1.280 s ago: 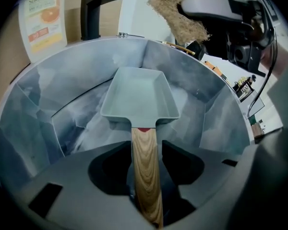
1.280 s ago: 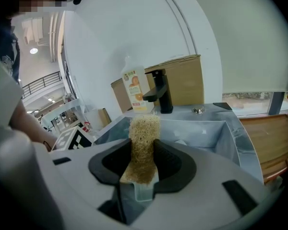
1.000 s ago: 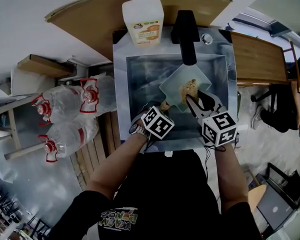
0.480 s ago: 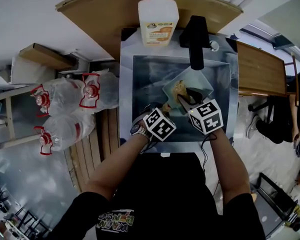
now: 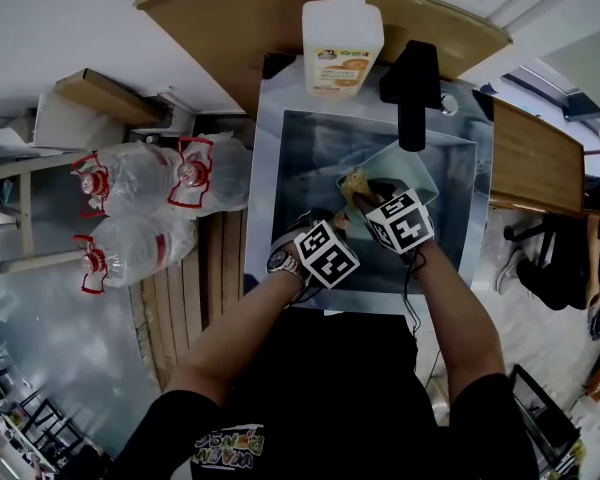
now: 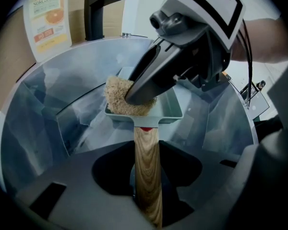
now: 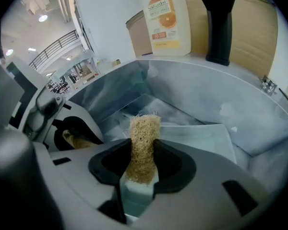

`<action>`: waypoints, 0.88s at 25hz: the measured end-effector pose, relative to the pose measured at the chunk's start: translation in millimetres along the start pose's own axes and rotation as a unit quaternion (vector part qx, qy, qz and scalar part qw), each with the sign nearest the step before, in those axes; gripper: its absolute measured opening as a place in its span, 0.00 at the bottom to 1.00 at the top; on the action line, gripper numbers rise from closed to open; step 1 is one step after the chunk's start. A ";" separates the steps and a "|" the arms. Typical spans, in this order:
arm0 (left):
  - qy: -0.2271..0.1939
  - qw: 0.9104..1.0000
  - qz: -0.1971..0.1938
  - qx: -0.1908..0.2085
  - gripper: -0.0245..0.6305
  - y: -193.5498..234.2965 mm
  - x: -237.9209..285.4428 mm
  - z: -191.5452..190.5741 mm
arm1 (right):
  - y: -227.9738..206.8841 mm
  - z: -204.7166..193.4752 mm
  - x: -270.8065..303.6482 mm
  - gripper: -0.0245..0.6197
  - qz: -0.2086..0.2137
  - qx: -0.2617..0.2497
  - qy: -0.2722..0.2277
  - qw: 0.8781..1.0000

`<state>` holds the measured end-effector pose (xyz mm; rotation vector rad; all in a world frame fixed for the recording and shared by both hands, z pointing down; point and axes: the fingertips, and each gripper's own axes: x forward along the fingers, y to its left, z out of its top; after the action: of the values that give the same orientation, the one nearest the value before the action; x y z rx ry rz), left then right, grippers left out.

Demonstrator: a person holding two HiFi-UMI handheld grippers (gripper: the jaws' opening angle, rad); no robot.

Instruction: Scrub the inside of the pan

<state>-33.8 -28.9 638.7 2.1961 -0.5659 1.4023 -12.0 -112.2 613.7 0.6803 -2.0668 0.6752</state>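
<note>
left gripper (image 6: 146,159): jaws partly closed, clamping handle (image 6: 146,188)
right gripper (image 7: 143,161): jaws pinch sponge (image 7: 144,131)
step: sponge at near left of pan (image 6: 172,110)
next: press, rub floor

Both forearms (image 5: 235,323) reach forward, side by side. The left gripper (image 6: 146,174) points steeply down, jaws clamped on a wooden handle (image 6: 145,145). The right gripper (image 7: 142,163) pinches a scrubber (image 7: 145,128).

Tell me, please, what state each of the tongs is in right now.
Left tongs: closed on the pan handle.
Right tongs: closed on the scrubber, which sits inside the pan.
</note>
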 end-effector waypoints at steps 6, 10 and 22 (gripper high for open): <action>0.001 1.000 0.000 0.000 0.29 -0.2 -0.6 -0.4 | -3.4 -5.1 15.7 0.27 0.001 -0.017 0.025 1.000; 0.002 1.000 0.002 -0.001 0.29 0.9 -0.3 -0.7 | -3.3 -8.6 23.0 0.27 -0.006 -0.045 0.047 0.998; 0.004 1.000 0.004 -0.001 0.29 2.0 -0.9 -1.7 | -42.0 -14.2 20.2 0.27 -0.055 -0.055 0.074 0.994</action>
<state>-36.5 -29.5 638.9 2.1884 -0.5746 1.4133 13.8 -136.9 646.8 0.6553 -1.9002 0.5286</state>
